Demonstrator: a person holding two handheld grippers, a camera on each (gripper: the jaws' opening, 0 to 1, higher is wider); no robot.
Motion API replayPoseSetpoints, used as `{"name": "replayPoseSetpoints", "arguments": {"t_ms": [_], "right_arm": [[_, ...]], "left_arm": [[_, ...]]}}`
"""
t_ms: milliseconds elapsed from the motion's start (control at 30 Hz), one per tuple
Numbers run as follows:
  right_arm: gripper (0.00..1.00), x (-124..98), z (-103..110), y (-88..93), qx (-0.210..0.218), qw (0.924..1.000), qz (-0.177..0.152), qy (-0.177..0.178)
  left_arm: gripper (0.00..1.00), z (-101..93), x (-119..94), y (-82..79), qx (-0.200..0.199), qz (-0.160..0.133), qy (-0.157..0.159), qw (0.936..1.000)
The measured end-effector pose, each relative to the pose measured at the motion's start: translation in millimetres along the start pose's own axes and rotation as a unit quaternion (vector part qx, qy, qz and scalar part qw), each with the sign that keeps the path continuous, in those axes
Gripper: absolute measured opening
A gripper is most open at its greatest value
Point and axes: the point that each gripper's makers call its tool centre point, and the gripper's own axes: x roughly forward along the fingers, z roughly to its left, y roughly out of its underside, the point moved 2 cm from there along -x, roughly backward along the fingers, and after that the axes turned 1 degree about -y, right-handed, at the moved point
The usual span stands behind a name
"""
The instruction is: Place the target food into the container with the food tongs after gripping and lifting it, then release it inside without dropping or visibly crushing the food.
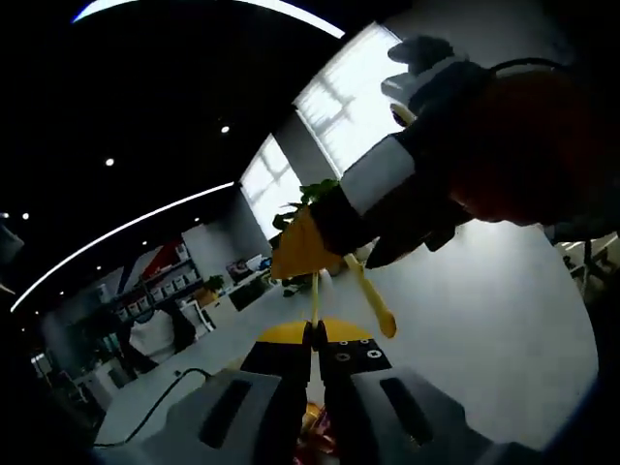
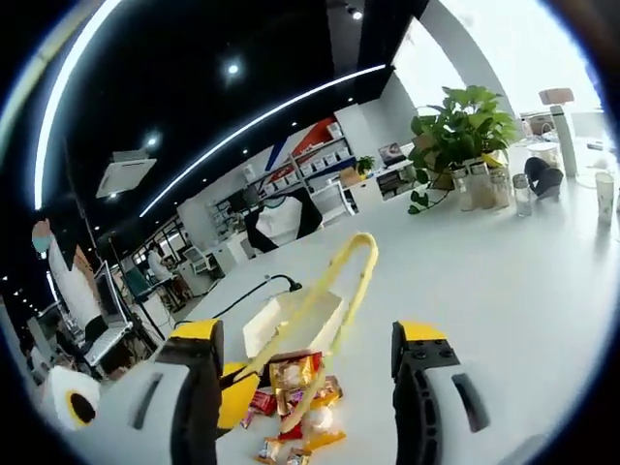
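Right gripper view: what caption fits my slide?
Open hand-held gripper frames yellow tongs over wrapped snacks on a white table.

This is a large open office or showroom with a dark ceiling (image 2: pixel 242 39) and long light strips (image 2: pixel 262 121). Wall shelves (image 2: pixel 315 155) (holding small boxes), white tables (image 2: pixel 504 281), big windows (image 1: pixel 354 107) and a potted plant (image 2: pixel 460 126) show it.

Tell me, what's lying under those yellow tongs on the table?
Under the yellow tongs lies a pile of wrapped snacks, beside a white container. The tongs and left gripper cover part of the pile.
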Motion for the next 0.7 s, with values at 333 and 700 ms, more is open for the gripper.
{"name": "replayPoseSetpoints", "arguments": {"t_ms": [333, 700], "right_arm": [[0.42, -1.1, -7.2, 7.0, 0.068, 0.9975, 0.008, 0.014], [0.30, 3.5, -6.2, 19.6, 0.203, 0.9784, 0.035, -0.001]], "left_arm": [[0.02, 1.5, -2.1, -0.9, 0.051, 0.003, -0.005, 0.9987], [0.02, -5.9, -1.9, -2.6, 0.097, 0.000, 0.002, 0.9953]]}}
